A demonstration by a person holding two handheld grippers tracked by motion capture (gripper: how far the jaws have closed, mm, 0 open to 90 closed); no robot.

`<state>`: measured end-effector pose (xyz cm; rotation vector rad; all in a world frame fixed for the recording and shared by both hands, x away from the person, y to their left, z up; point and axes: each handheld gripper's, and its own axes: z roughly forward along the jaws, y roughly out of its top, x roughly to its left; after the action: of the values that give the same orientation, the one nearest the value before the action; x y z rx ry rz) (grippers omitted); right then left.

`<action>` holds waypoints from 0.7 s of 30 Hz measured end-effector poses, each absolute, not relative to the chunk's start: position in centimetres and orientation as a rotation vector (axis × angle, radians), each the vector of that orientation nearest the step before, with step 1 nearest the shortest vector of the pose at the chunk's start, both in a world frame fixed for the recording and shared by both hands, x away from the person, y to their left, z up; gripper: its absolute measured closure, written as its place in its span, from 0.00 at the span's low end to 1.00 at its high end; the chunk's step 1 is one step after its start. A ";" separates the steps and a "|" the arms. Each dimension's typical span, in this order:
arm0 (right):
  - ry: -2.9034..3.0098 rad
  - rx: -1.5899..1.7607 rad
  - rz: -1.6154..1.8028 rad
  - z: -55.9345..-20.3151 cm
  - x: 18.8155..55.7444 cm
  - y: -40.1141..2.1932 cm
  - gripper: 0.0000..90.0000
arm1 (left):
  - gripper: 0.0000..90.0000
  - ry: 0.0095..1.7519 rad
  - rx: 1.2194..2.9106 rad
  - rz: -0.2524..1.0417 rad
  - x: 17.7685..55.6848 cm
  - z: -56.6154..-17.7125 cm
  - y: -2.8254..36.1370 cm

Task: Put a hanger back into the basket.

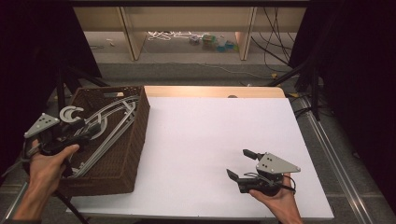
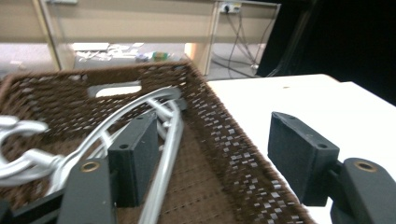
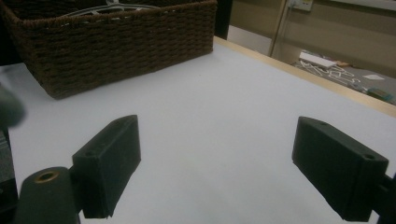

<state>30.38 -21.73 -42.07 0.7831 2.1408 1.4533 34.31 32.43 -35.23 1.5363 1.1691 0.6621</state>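
A brown wicker basket stands on the left side of the white table. Several grey metal hangers lie in it, their hooks toward the near left. My left gripper hovers over the basket's near left part, held in a hand. In the left gripper view its jaws stand open with nothing pressed between them; a hanger and the basket's wall lie below. My right gripper rests low at the table's front right, open over bare table, with the basket farther off.
The table's far edge is a wooden strip. Beyond it are floor, wooden furniture legs, loose cables and small items. Dark curtains and stand legs flank both sides. The white surface stretches between basket and right gripper.
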 end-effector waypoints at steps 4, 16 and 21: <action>2.096 0.791 1.476 -42.0 30.3 -22.0 0.18 | 0.34 1.125 1.527 0.663 33.3 -34.9 30.9; 2.037 0.828 1.510 -41.9 29.9 -22.6 0.18 | 0.30 1.015 1.542 0.586 31.7 -35.9 26.8; 2.042 0.845 1.509 -42.2 29.9 -22.8 0.18 | 0.27 0.983 1.544 0.575 31.4 -36.1 25.3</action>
<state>29.94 -22.85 -42.18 0.8445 2.0416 1.5091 31.42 25.27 -36.13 1.5439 0.9832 0.5746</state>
